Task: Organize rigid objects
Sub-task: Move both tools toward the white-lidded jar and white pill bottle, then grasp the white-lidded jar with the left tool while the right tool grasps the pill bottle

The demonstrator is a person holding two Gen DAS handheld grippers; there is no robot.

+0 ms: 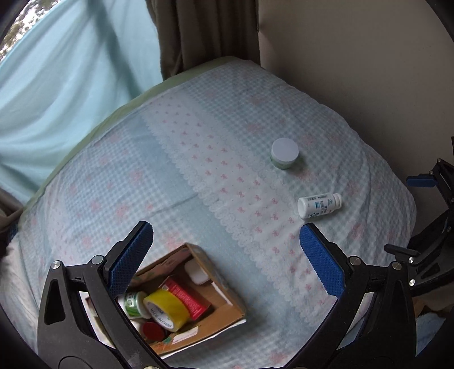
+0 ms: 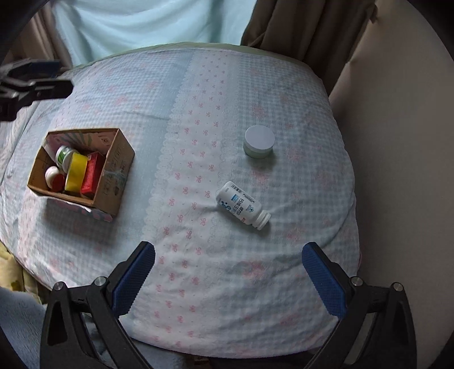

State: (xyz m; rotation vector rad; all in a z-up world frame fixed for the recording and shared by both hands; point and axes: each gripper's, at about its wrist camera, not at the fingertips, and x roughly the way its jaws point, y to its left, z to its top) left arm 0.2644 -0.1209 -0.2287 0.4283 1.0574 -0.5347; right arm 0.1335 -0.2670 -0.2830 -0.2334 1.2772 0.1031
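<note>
A cardboard box point(image 1: 227, 295) point(image 2: 116, 173) sits on the cloth-covered table and holds a yellow tape roll point(image 1: 166, 310) point(image 2: 76, 171), a red box point(image 1: 185, 298) point(image 2: 92, 174), a green-labelled tub point(image 1: 133, 303) point(image 2: 63, 156), a red cap point(image 1: 151, 330) and a white case point(image 1: 197, 272). A white pill bottle point(image 1: 319, 205) point(image 2: 241, 205) lies on its side. A round jar with a white lid point(image 1: 284, 153) point(image 2: 259, 141) stands upright beyond it. My left gripper point(image 1: 224, 235) is open and empty above the box. My right gripper point(image 2: 228, 255) is open and empty, short of the bottle.
The table carries a pale blue checked cloth point(image 1: 198, 170) point(image 2: 198, 113) with pink bows. A beige wall point(image 1: 354, 56) point(image 2: 397, 170) runs along the right. Curtains point(image 1: 71, 71) point(image 2: 142, 22) hang behind. The right gripper shows at the left wrist view's right edge point(image 1: 425, 181).
</note>
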